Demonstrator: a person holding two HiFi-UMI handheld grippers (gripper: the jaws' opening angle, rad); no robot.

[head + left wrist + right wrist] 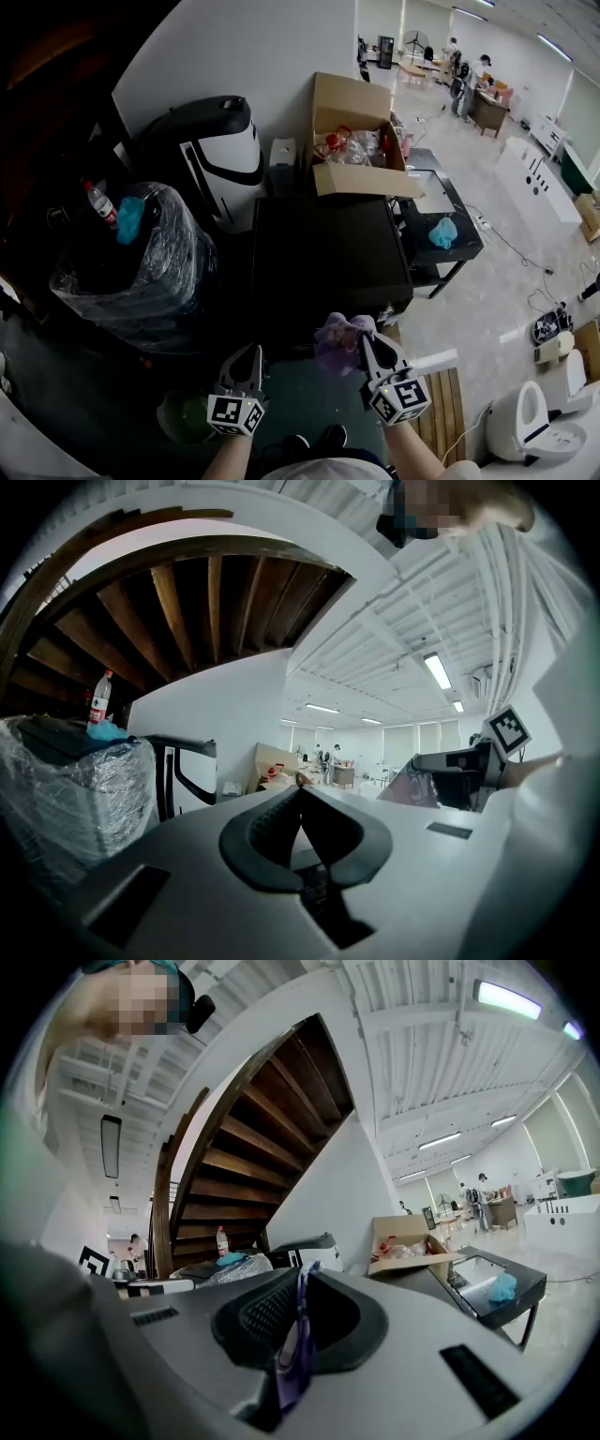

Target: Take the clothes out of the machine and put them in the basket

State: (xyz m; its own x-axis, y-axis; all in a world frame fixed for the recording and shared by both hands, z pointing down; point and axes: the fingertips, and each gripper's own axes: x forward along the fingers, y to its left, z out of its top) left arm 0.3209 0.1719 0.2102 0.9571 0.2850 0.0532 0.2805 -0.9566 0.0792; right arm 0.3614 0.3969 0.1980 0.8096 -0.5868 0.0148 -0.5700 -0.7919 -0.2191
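Your right gripper [368, 342], at five o'clock, pinches a purple garment [336, 345] in its jaws, and your left gripper [247, 352], at seven o'clock, is closed and empty.

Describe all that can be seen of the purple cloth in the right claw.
The cloth is thin, pale purple fabric, crumpled into a wad. The right claw is shut on it: a narrow fold is pinched between the jaws, and the wad bulges past their tips. It is held in the air; nothing else touches it.

Wooden staircase [253, 1157] overhead; white wall [244, 47]; black table [328, 253]; cardboard box [361, 178]; ceiling strip lights [506, 999].
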